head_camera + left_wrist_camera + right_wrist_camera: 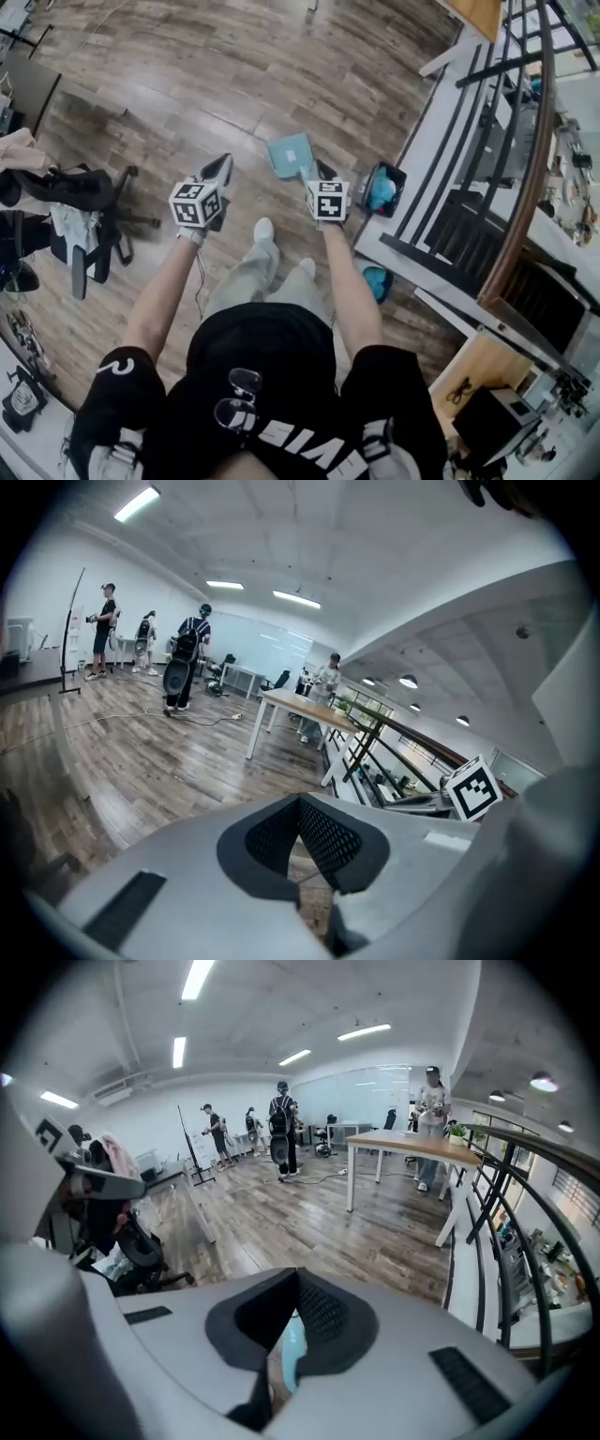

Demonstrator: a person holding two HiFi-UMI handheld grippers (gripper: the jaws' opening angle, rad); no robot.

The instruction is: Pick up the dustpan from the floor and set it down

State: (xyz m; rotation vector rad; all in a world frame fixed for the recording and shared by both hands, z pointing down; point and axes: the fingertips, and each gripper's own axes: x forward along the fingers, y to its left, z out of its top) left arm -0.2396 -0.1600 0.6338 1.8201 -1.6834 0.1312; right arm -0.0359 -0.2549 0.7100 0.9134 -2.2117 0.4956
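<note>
While the right hand-held gripper [320,174] clamps its handle [289,1349], the dustpan [290,154] looks light, rigid plastic; left hand-held gripper [217,173] closed, empty.

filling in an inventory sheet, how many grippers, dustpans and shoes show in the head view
grippers: 2, left gripper, right gripper
dustpan: 1
shoes: 2
total: 5

You stand in open-plan office-lab: wood-plank floor [187,84], office chair [94,220], long table [412,1144], ceiling strip lights [197,977], railing [542,159], people [192,653] standing beyond.
</note>
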